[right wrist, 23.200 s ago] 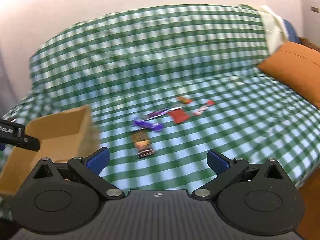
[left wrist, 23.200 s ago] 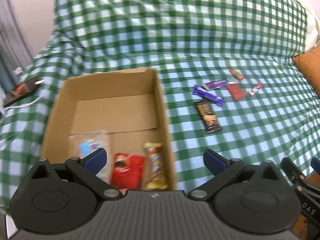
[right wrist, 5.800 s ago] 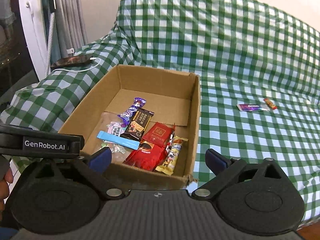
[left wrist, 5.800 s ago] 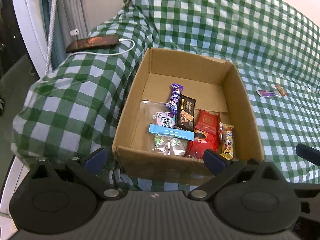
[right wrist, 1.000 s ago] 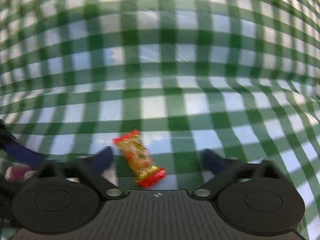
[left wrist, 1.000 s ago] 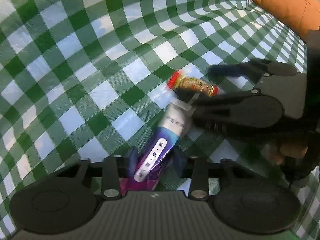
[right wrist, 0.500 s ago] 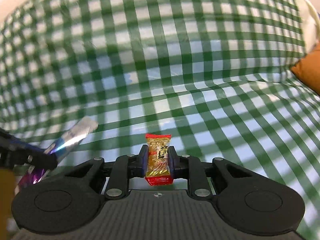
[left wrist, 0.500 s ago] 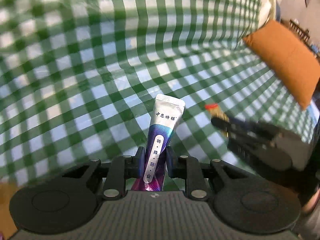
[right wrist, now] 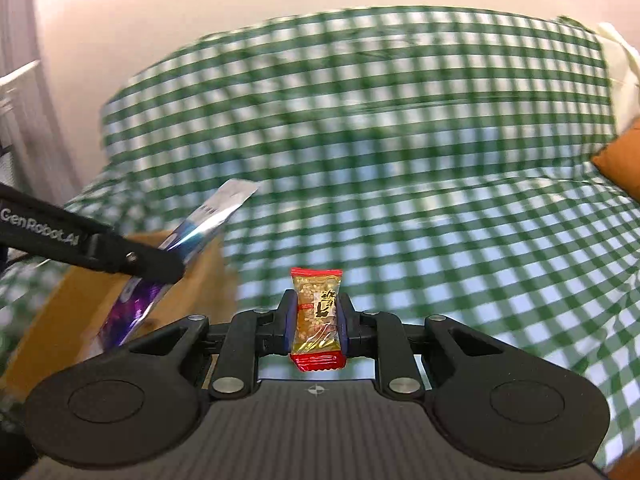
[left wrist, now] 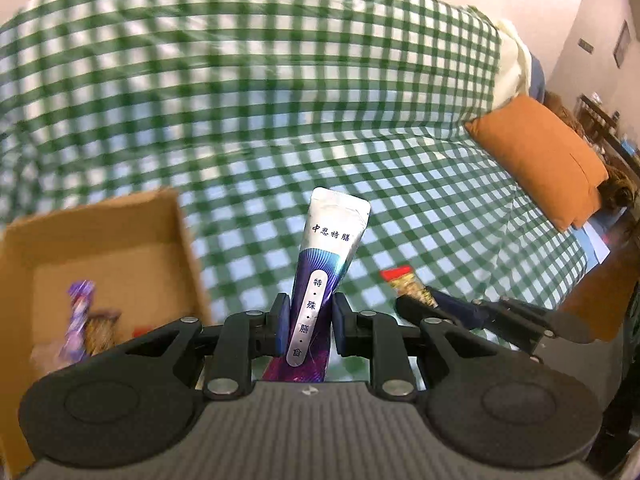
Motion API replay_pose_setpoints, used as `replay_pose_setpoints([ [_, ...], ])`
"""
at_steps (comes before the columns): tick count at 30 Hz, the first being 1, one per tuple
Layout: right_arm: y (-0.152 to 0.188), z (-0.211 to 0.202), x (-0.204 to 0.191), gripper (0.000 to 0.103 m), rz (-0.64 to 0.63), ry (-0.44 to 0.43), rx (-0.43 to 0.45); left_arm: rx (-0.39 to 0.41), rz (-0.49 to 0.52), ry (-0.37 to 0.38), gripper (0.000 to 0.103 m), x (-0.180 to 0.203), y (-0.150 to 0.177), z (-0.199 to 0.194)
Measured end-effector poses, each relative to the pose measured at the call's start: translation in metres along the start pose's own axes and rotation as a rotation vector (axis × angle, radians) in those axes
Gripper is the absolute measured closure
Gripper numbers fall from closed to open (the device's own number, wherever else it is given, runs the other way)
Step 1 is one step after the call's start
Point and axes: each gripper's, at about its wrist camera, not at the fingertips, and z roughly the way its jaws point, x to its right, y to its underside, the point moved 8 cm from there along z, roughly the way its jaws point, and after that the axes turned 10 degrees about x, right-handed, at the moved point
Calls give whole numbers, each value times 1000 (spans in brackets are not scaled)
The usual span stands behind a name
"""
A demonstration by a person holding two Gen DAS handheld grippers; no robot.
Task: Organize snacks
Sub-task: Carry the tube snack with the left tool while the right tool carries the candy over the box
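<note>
Green-and-white checked sofa cover point(left wrist: 280, 120) filling most of both views, orange cushion point(left wrist: 536, 160) off at the right end. Open cardboard box point(left wrist: 120, 240) sitting on the seat at the left, purple-wrapped bar point(left wrist: 78, 320) and a couple of blurry snacks inside. Left gripper point(left wrist: 306, 322) clamped on a purple-and-silver sachet point(left wrist: 328, 264), sticking up just right of the box wall. Right gripper point(right wrist: 318, 316) pinching a small red-ended peanut candy point(right wrist: 317, 312), held up off the cover, beside the box.
</note>
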Motion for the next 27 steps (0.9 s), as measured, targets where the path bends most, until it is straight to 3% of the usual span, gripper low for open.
replay_pose_setpoints([
  [6,23,-49,-84,81,-24,-118,-78,14,-63,-89,79,-40,52,-81],
  [13,45,-85,-160,81,-135,-210,-115,37,-85,-186,79,-79,94,-139],
  [27,52,-121,-196,81,-221,-209,-86,88,-152,-188,79,-94,112,-172],
])
